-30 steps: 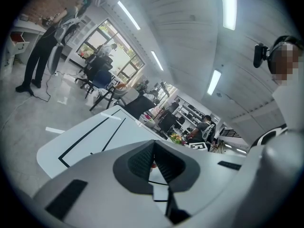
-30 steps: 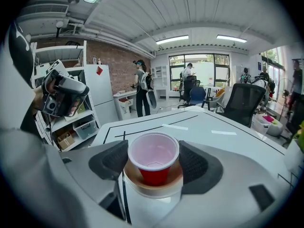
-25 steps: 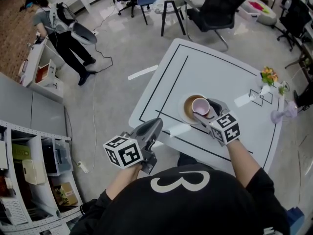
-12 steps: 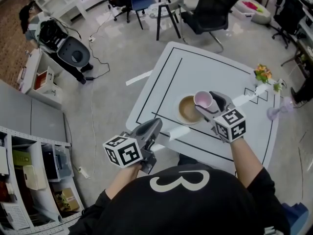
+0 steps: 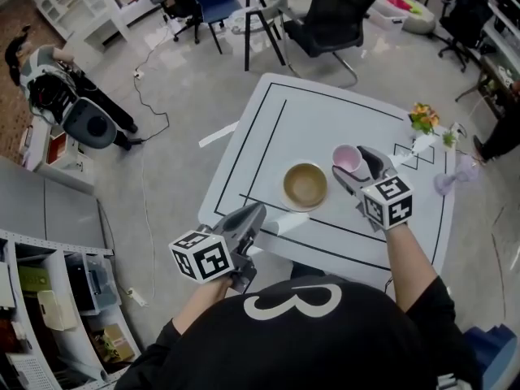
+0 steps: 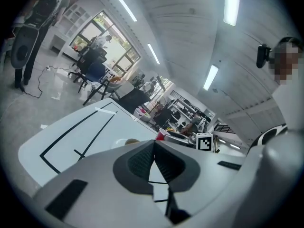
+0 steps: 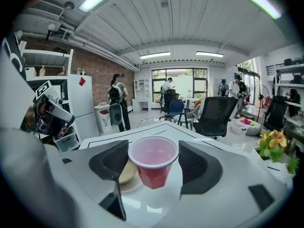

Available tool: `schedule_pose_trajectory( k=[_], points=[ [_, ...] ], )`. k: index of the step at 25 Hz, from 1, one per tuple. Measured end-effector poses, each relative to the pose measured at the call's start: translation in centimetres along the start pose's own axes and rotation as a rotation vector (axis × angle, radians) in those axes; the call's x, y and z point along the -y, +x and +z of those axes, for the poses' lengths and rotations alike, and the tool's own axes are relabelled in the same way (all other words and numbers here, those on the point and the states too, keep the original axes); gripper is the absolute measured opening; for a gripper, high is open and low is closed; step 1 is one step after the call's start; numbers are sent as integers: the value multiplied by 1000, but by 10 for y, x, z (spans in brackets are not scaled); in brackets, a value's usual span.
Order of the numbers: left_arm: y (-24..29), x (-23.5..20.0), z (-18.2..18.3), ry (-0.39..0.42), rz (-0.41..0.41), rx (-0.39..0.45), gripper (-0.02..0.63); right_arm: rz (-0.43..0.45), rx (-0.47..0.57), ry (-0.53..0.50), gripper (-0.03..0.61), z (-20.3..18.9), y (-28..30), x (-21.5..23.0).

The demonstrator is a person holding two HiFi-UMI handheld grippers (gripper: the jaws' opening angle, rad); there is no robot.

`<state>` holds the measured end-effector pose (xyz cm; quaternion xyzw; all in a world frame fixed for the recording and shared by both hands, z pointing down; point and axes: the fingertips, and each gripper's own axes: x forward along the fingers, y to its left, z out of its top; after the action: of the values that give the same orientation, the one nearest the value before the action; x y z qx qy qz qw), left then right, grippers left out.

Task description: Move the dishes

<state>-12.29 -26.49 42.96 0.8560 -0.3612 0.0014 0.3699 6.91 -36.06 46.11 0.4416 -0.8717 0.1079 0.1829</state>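
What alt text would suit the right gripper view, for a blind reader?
The right gripper holds a red plastic cup between its jaws, over a white table. A brown bowl sits on the table beside the cup; office chairs and people are in the background.

White table (image 5: pixel 325 120) with black outlines, brown bowl (image 5: pixel 305 185) near its middle, flowers (image 5: pixel 424 120) at right edge
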Motion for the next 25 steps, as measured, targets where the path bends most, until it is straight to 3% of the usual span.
schedule_pose_trajectory(
  k=[8,20,25],
  points=[
    [9,-6,-3,-2,6,-31,3,-123,4,58,334,-31,11,41],
    [17,-16,-4,-15,10,-49,2,-185,-25,109,343,-71,23,59],
    [15,-17,-4,-16,16,-51,2,-196,-16,114,354,-70,20,61]
  ],
)
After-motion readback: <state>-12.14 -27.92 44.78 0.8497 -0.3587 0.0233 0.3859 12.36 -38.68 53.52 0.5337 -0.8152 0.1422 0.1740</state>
